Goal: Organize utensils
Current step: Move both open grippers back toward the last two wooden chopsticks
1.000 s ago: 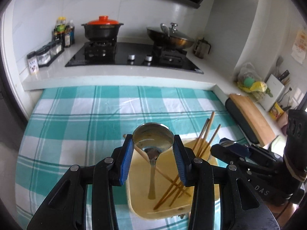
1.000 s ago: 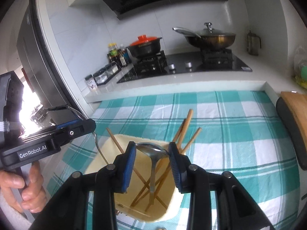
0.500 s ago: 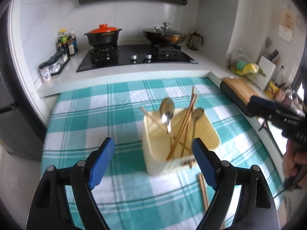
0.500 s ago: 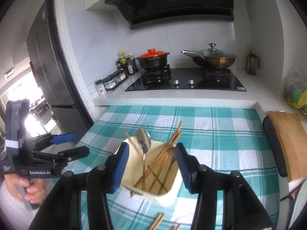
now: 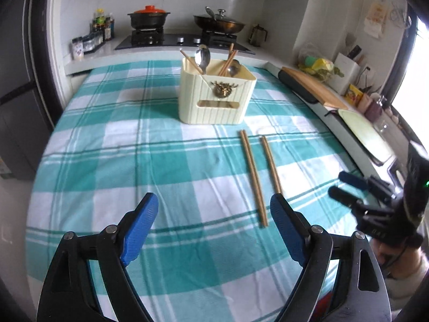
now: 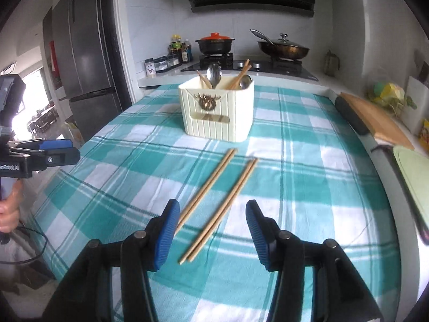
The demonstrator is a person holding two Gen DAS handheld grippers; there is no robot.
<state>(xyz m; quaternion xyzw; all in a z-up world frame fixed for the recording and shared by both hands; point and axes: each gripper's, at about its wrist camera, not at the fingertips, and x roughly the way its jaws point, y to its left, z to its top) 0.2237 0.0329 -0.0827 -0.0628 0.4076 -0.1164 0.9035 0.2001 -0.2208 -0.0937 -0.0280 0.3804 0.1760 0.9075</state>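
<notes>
Both handheld grippers hover over the checked cloth with nothing between their jaws: the left gripper (image 5: 211, 230) spread wide, the right gripper (image 6: 211, 230) about half open. Two pairs of loose chopsticks (image 6: 214, 201) lie just ahead of the right one, and the cream utensil holder (image 6: 217, 110) stands further beyond. The thin sticks may roll apart or slip from a pinch, leaving one behind.

Teal-and-white checked cloth (image 5: 139, 145); cream ribbed holder (image 5: 214, 99); tan chopsticks (image 6: 214, 201); blue pads on black gripper (image 6: 211, 228).
</notes>
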